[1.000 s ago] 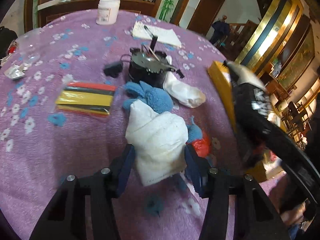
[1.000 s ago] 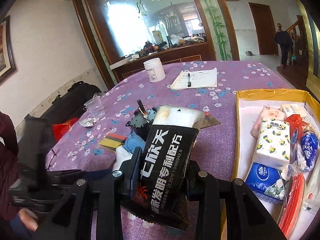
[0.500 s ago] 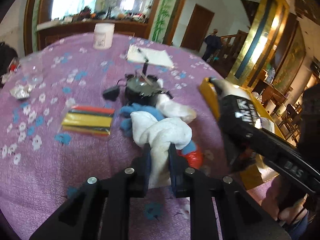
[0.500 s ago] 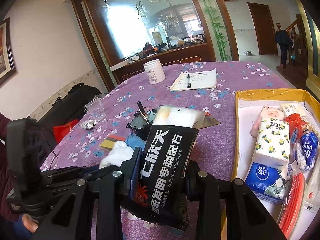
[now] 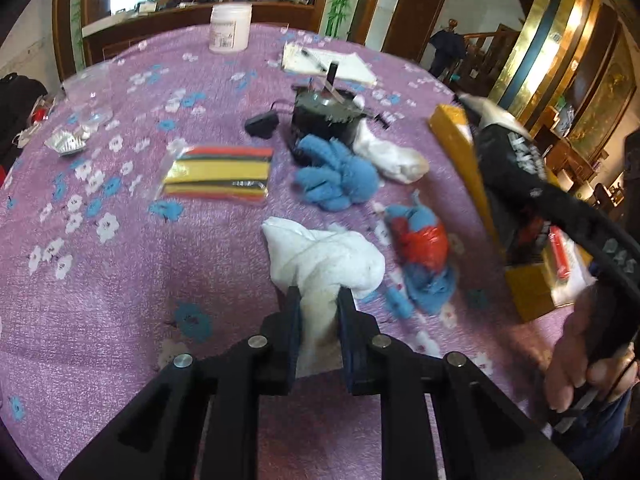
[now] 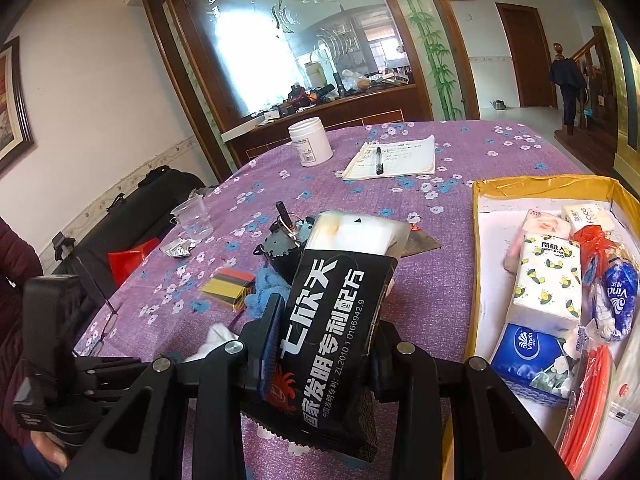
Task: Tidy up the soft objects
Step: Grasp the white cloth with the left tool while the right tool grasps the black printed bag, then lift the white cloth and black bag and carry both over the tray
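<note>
My left gripper [image 5: 319, 300] is shut on a white cloth [image 5: 324, 258] and holds it just above the purple tablecloth. Beyond it lie a blue fluffy cloth [image 5: 336, 178], a white sock [image 5: 390, 156] and a red and blue bundle [image 5: 422, 248]. My right gripper [image 6: 326, 320] is shut on a black soft packet with white Chinese lettering [image 6: 332, 300], held upright over the table. To its right a yellow-rimmed box [image 6: 476, 240] holds tissue packs [image 6: 546, 280] and other soft packets. The packet also shows in the left wrist view [image 5: 516, 168].
A dark motor part [image 5: 324, 114] stands behind the cloths. A striped packet [image 5: 218, 178], a white jar [image 5: 230, 26], a notepad with a pen [image 6: 392, 158], a clear cup [image 6: 192, 216] and foil scraps [image 5: 66, 144] lie on the table.
My left gripper closed on the white cloth and drew it back toward me, uncovering the red and blue bundle. The right gripper held the black packet almost still.
</note>
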`<act>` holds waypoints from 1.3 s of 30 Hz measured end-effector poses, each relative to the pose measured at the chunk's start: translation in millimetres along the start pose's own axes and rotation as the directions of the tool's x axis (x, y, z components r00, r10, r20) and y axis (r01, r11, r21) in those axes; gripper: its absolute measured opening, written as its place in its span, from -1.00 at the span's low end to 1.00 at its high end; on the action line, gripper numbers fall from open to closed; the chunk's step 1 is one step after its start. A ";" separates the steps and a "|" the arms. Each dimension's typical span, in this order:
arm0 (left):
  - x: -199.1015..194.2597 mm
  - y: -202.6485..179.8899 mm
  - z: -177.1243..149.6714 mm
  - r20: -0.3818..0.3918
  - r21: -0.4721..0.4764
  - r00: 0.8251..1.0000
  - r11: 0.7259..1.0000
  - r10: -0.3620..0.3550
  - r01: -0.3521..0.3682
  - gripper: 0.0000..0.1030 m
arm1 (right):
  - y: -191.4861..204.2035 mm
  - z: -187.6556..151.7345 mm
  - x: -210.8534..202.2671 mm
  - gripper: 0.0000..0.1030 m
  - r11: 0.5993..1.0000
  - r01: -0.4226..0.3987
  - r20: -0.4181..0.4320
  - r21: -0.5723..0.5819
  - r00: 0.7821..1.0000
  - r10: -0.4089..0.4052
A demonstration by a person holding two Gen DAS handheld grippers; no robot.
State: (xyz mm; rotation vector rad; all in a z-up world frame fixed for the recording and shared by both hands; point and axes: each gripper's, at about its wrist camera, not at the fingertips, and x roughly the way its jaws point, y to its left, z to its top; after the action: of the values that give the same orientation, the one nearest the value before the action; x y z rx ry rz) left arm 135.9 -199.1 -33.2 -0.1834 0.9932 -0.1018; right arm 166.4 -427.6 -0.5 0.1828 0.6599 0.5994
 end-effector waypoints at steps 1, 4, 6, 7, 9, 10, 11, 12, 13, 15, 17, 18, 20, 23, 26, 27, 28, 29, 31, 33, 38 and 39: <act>2.4 0.8 0.8 -0.008 -0.009 1.000 1.000 -0.004 0.004 -0.67 | -0.1 0.2 -0.1 -0.25 1.000 -0.002 0.000 0.001 1.000 0.002; 3.7 -1.2 5.3 -0.007 -0.003 1.000 1.000 -0.001 0.001 -0.57 | -0.2 0.0 -0.3 -0.25 1.000 -0.002 0.000 0.000 1.000 0.002; 5.2 -3.8 8.9 -0.012 0.009 1.000 1.000 0.012 -0.012 -0.34 | 0.4 -0.6 -0.5 -0.25 1.000 -0.003 0.000 -0.002 1.000 0.003; 6.7 -4.3 11.0 -0.015 0.010 1.000 1.000 0.013 -0.012 -0.24 | 0.8 -0.7 -0.9 -0.25 1.000 -0.002 0.001 -0.003 1.000 0.002; 11.5 -5.0 13.3 -0.017 0.006 1.000 1.000 0.024 -0.024 -0.06 | 1.3 -0.7 -1.6 -0.25 1.000 -0.004 0.003 -0.005 1.000 0.004; 14.5 -4.4 14.3 -0.019 0.005 0.999 1.000 0.028 -0.028 -0.06 | 1.3 -0.7 -1.8 -0.25 1.000 -0.003 0.003 -0.004 1.000 0.003; 17.8 -3.4 13.9 -0.022 0.000 0.999 1.000 0.030 -0.030 -0.09 | 1.2 -0.7 -1.6 -0.25 1.000 -0.003 0.002 -0.004 1.000 0.003; 17.0 -3.6 13.5 -0.007 0.000 0.999 0.999 0.038 -0.038 -0.22 | 1.1 -0.7 -1.4 -0.25 1.000 -0.003 0.001 -0.003 1.000 0.003; 17.3 -4.0 13.3 -0.004 0.002 0.999 0.999 0.038 -0.038 -0.32 | 1.1 -0.7 -1.3 -0.25 1.000 -0.004 0.001 -0.003 1.000 0.004; 15.3 -5.4 12.8 0.003 0.008 1.000 1.000 0.017 -0.017 -0.61 | 1.4 -0.4 -1.4 -0.25 1.000 -0.004 0.002 -0.005 1.000 0.004; 11.6 -7.1 11.7 0.022 0.013 0.999 0.999 0.033 -0.033 -0.64 | 1.3 -0.5 -1.4 -0.25 1.000 -0.004 0.005 -0.005 1.000 0.004; 9.0 -7.0 11.6 0.036 0.010 0.999 0.999 0.035 -0.036 -0.66 | 1.0 -0.4 -1.6 -0.25 1.000 -0.004 0.007 -0.004 1.000 0.004; 1.4 -6.3 11.5 0.069 -0.003 0.997 1.000 0.030 -0.030 -0.66 | 0.5 -0.8 -1.6 -0.25 1.000 -0.004 0.008 -0.002 1.000 0.004; -15.6 -6.8 12.3 0.142 -0.013 0.990 1.000 0.017 -0.015 -0.66 | 0.6 -1.1 -0.8 -0.25 1.000 -0.005 0.007 -0.003 1.000 0.005; -24.4 -8.3 14.3 0.185 -0.011 0.983 1.000 -0.004 0.006 -0.66 | 1.2 -1.2 -1.1 -0.25 1.000 -0.004 0.007 -0.007 1.000 0.004; -24.1 -8.9 16.1 0.180 -0.015 0.984 1.000 0.002 0.001 -0.66 | 1.2 -1.1 -0.9 -0.25 1.000 -0.004 0.006 -0.007 1.000 0.004; -22.3 -9.4 16.8 0.170 -0.017 0.985 1.000 0.006 -0.003 -0.66 | 1.3 -1.1 -0.7 -0.25 1.000 -0.003 0.005 -0.007 1.000 0.003; -19.9 -9.2 17.2 0.162 -0.020 0.987 1.000 0.007 -0.003 -0.66 | 1.2 -1.1 -0.7 -0.25 1.000 -0.004 0.004 -0.007 1.000 0.004; -14.6 -8.7 16.8 0.143 -0.026 0.990 1.000 0.019 -0.016 -0.66 | 1.7 -1.6 0.7 -0.25 1.000 0.000 -0.002 -0.010 1.000 0.000; -9.4 -9.6 15.6 0.119 -0.024 0.993 1.000 0.022 -0.019 -0.66 | 2.3 -1.5 2.2 -0.25 1.000 0.003 -0.009 -0.013 1.000 -0.003; -9.3 -12.6 14.8 0.117 -0.020 0.993 1.000 0.020 -0.018 -0.66 | 2.1 -0.2 2.4 -0.25 1.000 -0.001 0.002 -0.010 1.000 0.001; -11.1 -14.2 15.0 0.123 -0.015 0.992 1.000 0.015 -0.013 -0.66 | 1.6 0.0 2.2 -0.25 1.000 -0.004 0.005 -0.008 1.000 0.004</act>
State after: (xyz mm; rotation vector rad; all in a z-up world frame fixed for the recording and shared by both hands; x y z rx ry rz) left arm 142.4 -209.6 -13.3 -0.1938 0.8725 -0.0699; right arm 167.0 -425.0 -1.1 0.1785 0.6524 0.6052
